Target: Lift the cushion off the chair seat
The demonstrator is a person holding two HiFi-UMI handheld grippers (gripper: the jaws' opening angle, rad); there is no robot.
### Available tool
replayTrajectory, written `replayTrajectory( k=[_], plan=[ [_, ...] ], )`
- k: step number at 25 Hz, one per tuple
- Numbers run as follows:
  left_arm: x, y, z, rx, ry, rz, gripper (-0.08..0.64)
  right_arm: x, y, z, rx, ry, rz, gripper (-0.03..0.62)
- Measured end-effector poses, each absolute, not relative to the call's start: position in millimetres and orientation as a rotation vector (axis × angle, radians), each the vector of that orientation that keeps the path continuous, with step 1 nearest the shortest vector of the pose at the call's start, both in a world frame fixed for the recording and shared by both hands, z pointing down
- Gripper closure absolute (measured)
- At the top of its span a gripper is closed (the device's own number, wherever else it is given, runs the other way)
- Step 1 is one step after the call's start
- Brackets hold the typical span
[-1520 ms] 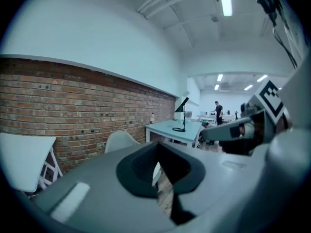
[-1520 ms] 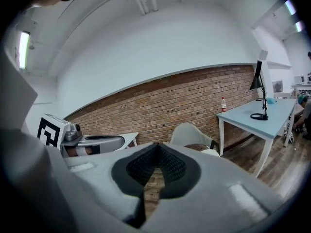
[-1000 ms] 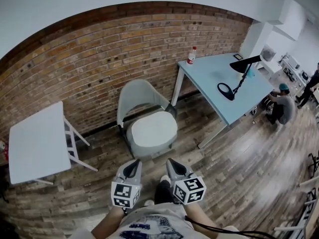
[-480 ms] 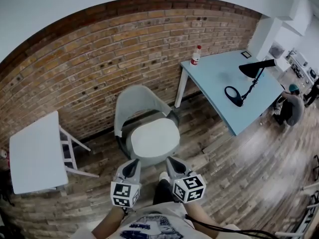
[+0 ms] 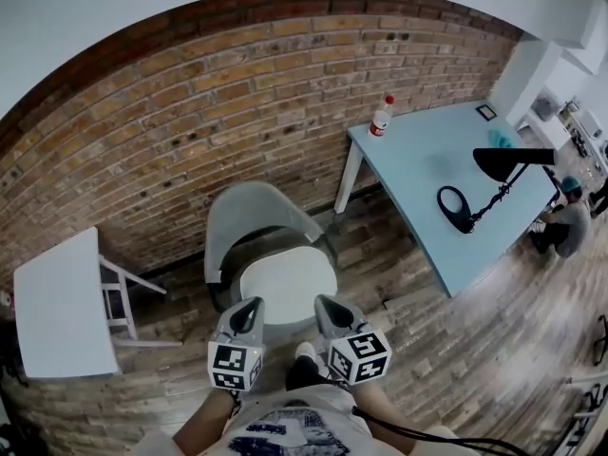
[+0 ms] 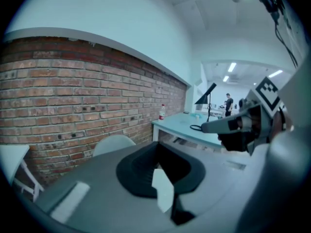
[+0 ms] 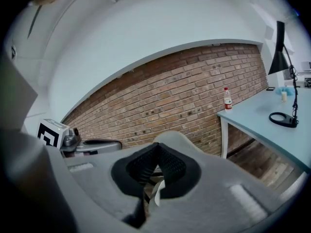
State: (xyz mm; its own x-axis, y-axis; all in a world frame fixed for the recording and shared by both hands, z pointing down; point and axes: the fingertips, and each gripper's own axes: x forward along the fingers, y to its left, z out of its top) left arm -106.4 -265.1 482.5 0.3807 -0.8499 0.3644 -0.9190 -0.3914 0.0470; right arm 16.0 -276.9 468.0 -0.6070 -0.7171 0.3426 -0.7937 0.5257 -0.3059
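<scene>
The rounded white cushion [image 5: 287,281] lies flat on the chair [image 5: 249,212] seat, about as wide as deep, just beyond the left tool [image 5: 251,306] and right tool [image 5: 328,305], both closed and empty; only the head view shows it, the gripper views catching just the chair's back.

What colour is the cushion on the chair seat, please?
The cushion is white, clearest in the head view.

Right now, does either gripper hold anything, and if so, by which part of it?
Nothing is held. The left gripper and the right gripper both have their jaws closed together and empty. The cushion lies on the chair seat, untouched.
</scene>
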Motion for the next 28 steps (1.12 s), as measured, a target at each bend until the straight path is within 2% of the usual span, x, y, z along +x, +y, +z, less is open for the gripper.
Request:
replayTrajectory(
  k=[11,28],
  plan=[
    [-113.6,-328.2,523.0,2.288,-1.591,0.504,0.566,36.2,-349.1,508.8,1.237,-2.543,0.755,0.594],
    [-148.1,-408.5,631.8,2.24,-1.505,0.556,0.566,22.0,-423.0,608.1,1.296,-2.424,0.823,0.594]
  ],
)
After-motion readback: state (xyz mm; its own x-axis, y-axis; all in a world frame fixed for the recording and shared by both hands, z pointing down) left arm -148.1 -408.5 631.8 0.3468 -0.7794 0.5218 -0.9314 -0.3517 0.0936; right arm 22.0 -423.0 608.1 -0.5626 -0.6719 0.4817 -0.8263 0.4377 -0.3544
